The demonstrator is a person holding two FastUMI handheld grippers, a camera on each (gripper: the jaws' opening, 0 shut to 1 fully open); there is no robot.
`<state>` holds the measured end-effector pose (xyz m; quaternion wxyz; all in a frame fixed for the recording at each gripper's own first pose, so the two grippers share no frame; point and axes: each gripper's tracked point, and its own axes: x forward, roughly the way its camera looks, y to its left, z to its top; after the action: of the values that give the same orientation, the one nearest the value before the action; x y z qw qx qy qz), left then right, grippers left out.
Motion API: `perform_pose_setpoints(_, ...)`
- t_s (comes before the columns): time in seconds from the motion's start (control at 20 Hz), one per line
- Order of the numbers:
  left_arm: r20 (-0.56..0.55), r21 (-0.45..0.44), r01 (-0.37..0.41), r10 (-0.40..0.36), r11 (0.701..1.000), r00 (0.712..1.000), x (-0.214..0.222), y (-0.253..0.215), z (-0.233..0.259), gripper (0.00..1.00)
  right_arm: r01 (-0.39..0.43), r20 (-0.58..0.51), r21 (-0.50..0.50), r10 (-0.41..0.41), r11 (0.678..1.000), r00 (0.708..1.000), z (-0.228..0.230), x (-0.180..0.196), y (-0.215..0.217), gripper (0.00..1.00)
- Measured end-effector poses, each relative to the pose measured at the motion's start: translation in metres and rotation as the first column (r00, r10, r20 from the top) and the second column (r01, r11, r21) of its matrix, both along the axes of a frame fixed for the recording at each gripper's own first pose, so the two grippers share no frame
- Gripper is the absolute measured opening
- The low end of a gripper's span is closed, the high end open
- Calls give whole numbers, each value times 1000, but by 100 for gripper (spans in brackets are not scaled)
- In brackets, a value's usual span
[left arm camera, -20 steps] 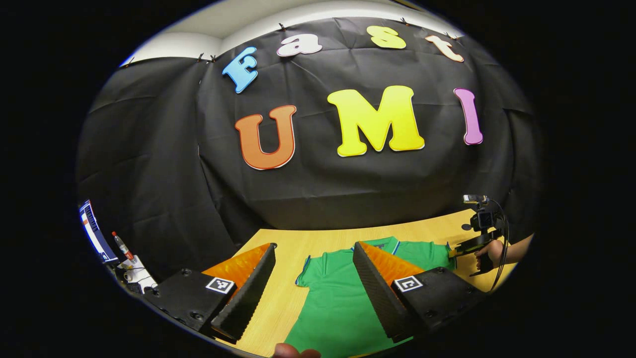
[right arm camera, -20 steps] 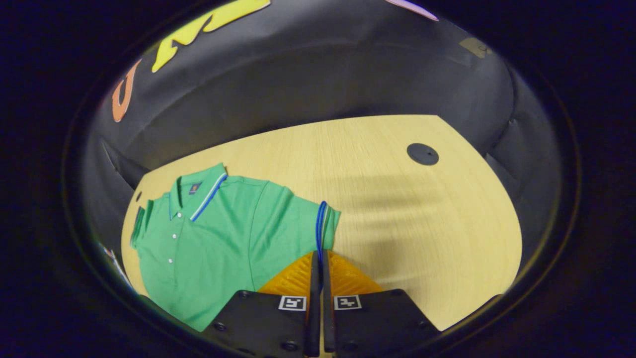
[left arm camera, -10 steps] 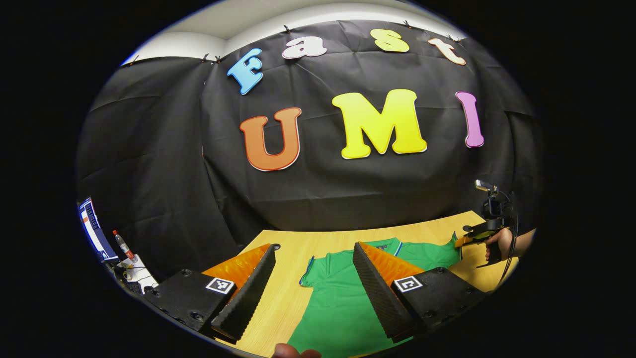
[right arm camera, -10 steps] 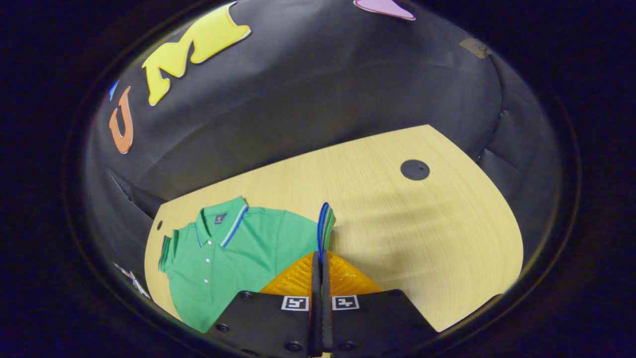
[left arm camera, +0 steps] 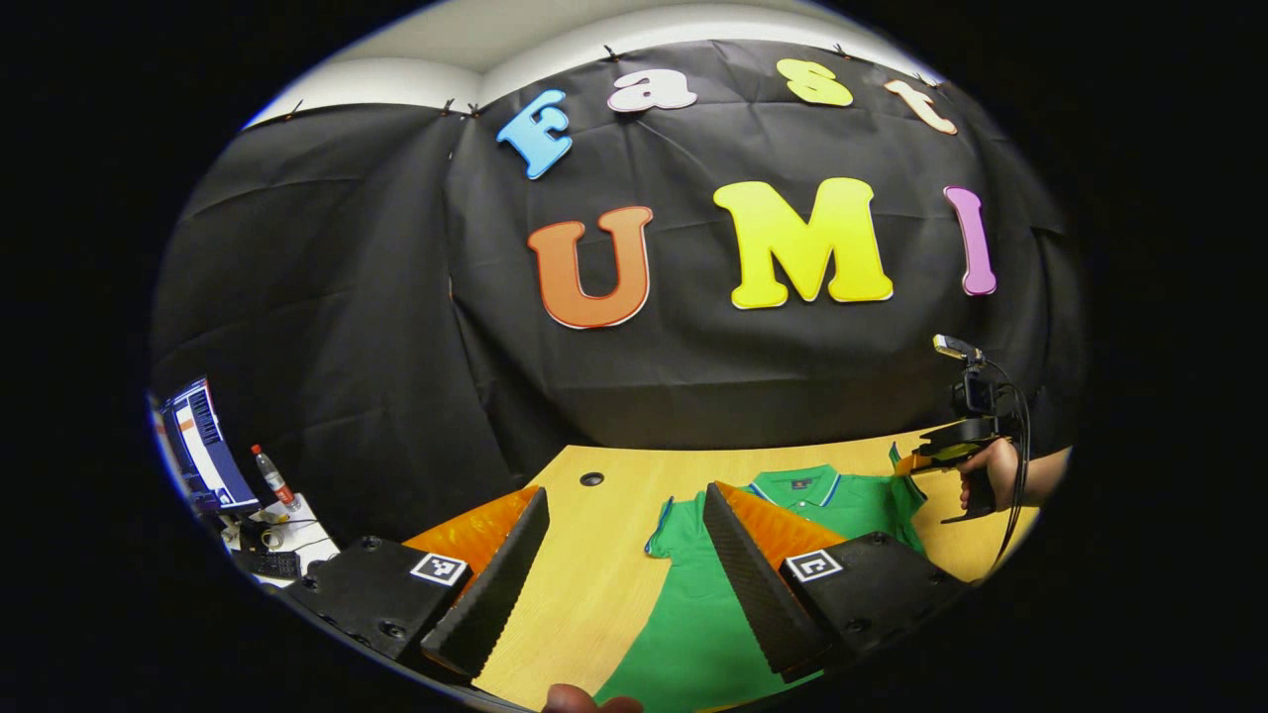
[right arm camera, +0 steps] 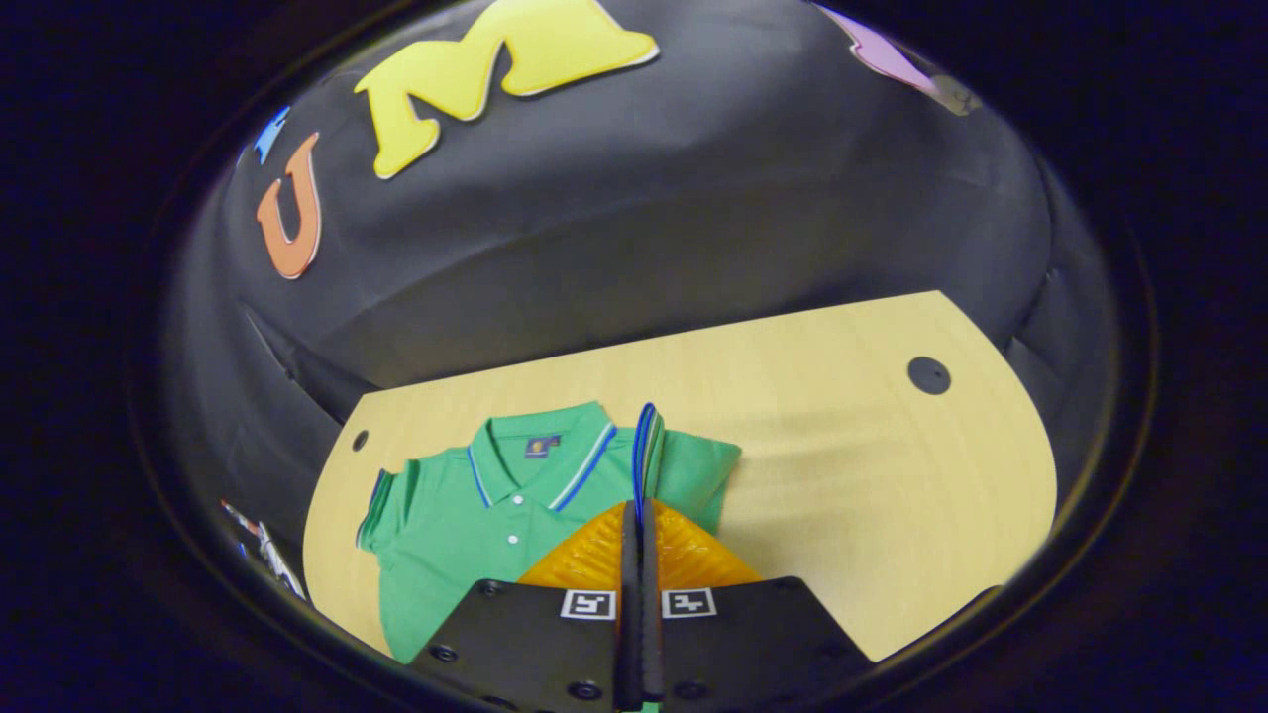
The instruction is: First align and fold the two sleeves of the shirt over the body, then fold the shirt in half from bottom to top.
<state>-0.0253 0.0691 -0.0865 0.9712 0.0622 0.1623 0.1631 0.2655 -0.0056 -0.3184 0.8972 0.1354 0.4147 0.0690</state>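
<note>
In the left gripper view, a monitor (left arm camera: 203,444) and a bottle (left arm camera: 271,477) are seen at the far left, on a side table beyond the tabletop (left arm camera: 594,584). The left gripper (left arm camera: 619,584) is held above the tabletop with its fingers spread wide apart and nothing between them. The green shirt (left arm camera: 693,614) is spread flat on the tabletop, collar toward the wall, partly hidden behind the left gripper's right-hand finger. At the far right, the right gripper (left arm camera: 916,460) is seen held in a hand (left arm camera: 991,473), raised at the shirt's sleeve.

In the right gripper view, the shirt (right arm camera: 466,535) lies to the left on the tabletop (right arm camera: 872,515). The blue-trimmed sleeve (right arm camera: 646,460) is pinched between the closed fingers of the right gripper (right arm camera: 639,525) and lifted over the shirt's body. A dark round hole (right arm camera: 928,375) is seen in the tabletop at the right.
</note>
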Motion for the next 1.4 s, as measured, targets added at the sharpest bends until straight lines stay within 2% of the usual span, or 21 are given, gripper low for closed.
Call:
perform_pose_setpoints(0.25, -5, -7, -62, 62, 998, 998, -18, 29, -1, 100, -84, -47, -43, 82, 996, 996, -15, -6, 55, 6)
perform_pose_setpoints(0.3, -2, -9, -72, 72, 997, 997, -22, 35, 1, 100, -101, -61, -54, 98, 993, 993, -20, -6, 63, 2)
perform_pose_setpoints(0.4, 3, -20, -91, 91, 996, 996, -26, 44, 1, 100, -123, -63, -43, 120, 991, 991, -18, -9, 76, 12)
perform_pose_setpoints(0.65, -5, -81, -86, 86, 993, 996, -25, 53, -16, 100, -106, 9, -94, 107, 990, 994, 13, -20, 74, 98)
perform_pose_setpoints(0.8, 11, -124, -38, 39, 992, 999, -14, 49, -22, 100, -101, 68, -146, 112, 984, 991, 42, -35, 63, 98)
perform_pose_setpoints(1.0, 25, -173, 70, -66, 982, 997, 5, 42, -28, 100, -106, 155, -181, 135, 978, 979, 91, -76, 56, 98)
perform_pose_setpoints(1.2, 0, -243, 197, -203, 950, 979, 34, 37, -50, 100, -118, 221, -207, 164, 971, 961, 145, -134, 41, 98)
perform_pose_setpoints(1.3, -38, -279, 239, -259, 930, 965, 46, 34, -68, 100, -107, 225, -187, 148, 976, 963, 164, -162, 34, 98)
perform_pose_setpoints(1.35, -57, -298, 255, -283, 920, 957, 52, 33, -77, 100, -89, 234, -181, 130, 980, 963, 172, -171, 27, 94)
perform_pose_setpoints(1.4, -74, -318, 269, -306, 909, 949, 57, 32, -86, 100, -71, 246, -180, 115, 981, 962, 181, -177, 19, 94)
